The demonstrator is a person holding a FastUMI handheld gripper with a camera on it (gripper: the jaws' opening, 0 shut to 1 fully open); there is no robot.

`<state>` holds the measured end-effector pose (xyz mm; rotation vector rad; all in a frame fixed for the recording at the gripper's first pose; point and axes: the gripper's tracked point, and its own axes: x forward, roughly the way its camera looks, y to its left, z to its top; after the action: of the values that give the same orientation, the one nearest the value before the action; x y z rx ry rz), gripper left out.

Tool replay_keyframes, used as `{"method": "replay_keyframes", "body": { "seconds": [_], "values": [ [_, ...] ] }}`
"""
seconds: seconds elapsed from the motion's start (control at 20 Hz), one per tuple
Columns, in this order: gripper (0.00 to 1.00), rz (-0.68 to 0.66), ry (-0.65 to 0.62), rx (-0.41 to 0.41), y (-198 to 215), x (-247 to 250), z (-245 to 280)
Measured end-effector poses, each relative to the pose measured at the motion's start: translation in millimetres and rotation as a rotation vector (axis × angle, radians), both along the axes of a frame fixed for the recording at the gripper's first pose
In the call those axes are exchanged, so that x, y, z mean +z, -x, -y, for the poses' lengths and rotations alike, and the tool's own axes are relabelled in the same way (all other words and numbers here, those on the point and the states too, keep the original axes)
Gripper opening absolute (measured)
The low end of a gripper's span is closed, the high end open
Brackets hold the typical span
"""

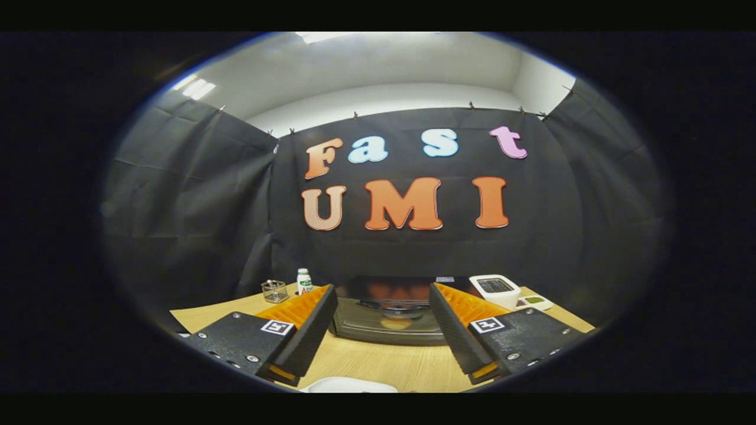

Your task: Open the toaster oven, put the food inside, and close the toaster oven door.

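1. My tongs (383, 330) are wide open and hold nothing; the two fingers stand well apart above the wooden surface (378, 363).
2. Just beyond the fingers, seen in the gap between them, stands the toaster oven (387, 316). Its door looks closed to me, with something pale reflected in the glass.
3. Below the fingers, nearest to me, I see the rim of a white plate (348, 386); I cannot tell if the food lies on it.
4. Further away on the surface are a small wire basket (274, 290), a white bottle (304, 281) and a white box (495, 289).
5. I judge that the first step, opening the door, is not yet done. The next move calls for bringing the tongs to the door's handle, then pulling it down gently.
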<state>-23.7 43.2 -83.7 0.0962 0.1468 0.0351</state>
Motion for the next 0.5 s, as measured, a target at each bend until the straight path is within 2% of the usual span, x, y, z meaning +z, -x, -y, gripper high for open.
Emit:
{"method": "replay_keyframes", "body": {
  "seconds": [0.5],
  "values": [
    [0.96,0.087,-0.024,0.001,13,30,7]
  ]
}}
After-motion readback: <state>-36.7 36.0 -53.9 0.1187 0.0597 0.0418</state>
